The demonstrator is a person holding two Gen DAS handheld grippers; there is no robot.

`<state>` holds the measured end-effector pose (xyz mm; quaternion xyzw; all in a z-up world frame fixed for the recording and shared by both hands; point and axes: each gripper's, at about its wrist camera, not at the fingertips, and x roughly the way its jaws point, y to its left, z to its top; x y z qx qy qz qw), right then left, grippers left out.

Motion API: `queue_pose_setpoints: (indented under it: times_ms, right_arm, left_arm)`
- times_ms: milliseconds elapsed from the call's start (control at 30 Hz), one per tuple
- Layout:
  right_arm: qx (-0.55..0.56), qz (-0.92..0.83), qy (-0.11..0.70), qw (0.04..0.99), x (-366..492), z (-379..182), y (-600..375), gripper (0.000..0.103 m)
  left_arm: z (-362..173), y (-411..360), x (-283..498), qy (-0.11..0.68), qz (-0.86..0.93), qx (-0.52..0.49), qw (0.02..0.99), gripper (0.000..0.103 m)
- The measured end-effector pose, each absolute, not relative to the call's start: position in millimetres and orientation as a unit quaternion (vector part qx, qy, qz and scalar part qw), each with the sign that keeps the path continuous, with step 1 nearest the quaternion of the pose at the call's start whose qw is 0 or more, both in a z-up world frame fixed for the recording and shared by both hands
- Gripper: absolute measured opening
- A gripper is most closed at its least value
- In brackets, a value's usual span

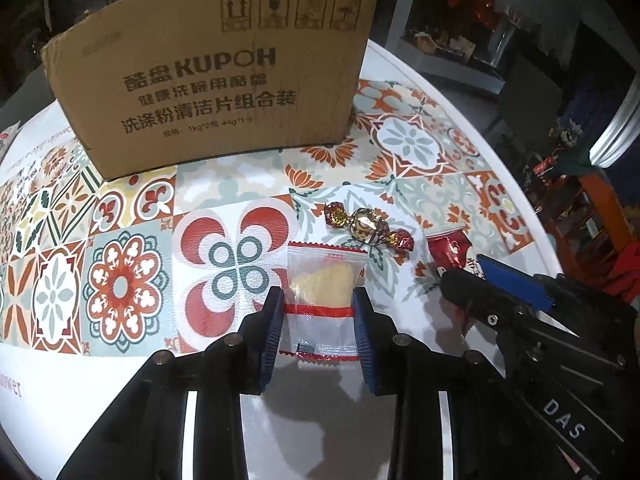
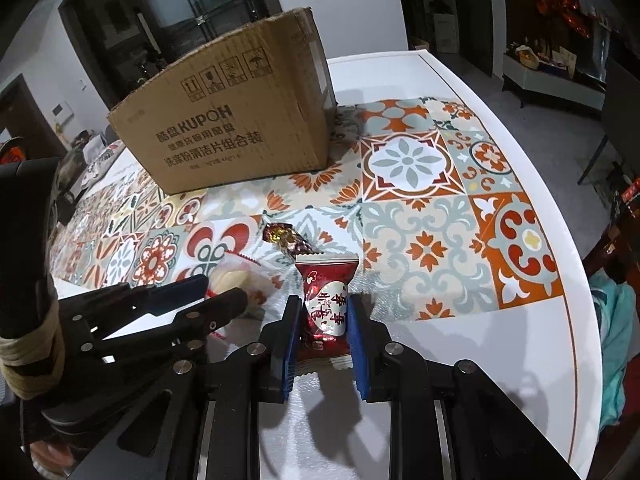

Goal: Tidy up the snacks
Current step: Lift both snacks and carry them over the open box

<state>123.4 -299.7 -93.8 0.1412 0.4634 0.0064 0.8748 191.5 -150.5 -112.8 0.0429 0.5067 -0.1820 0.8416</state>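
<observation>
Left wrist view: left gripper (image 1: pixel 318 312) clamps the clear snack packet (image 1: pixel 324 296) in front of the cardboard box (image 1: pixel 216 76) (likely its destination); right gripper (image 2: pixel 323 316) pinches the red snack packet (image 2: pixel 326 296) alongside, ready for lifting.

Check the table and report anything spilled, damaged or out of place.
Nothing looks spilled or torn. The cardboard box stands upright. Three snacks remain outside it: the clear packet between the left gripper jaws, the red packet between the right gripper jaws, and a foil candy lying loose.
</observation>
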Motion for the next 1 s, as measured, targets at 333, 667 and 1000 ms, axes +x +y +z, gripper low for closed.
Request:
queue_pose_setpoints:
  times_ms: [333, 667, 1000]
  right_arm:
    - [0.135, 0.013, 0.447, 0.884, 124.4, -68.6, -291.5, 0.024]
    - [0.115, 0.026, 0.414, 0.903, 135.1, -29.3, -276.6, 0.024]
    - [0.105, 0.042, 0.388, 0.915, 157.2, 3.2, -264.0, 0.024]
  left_arm:
    - [-74.4, -129.2, 185.7, 0.473, -0.184, 0.028, 0.861, 0.034]
    - [-26.4, -106.5, 189.1, 0.432, -0.178, 0.016, 0.884, 0.034]
    - [12.7, -92.6, 204.1, 0.397, -0.168, 0.015, 0.902, 0.034]
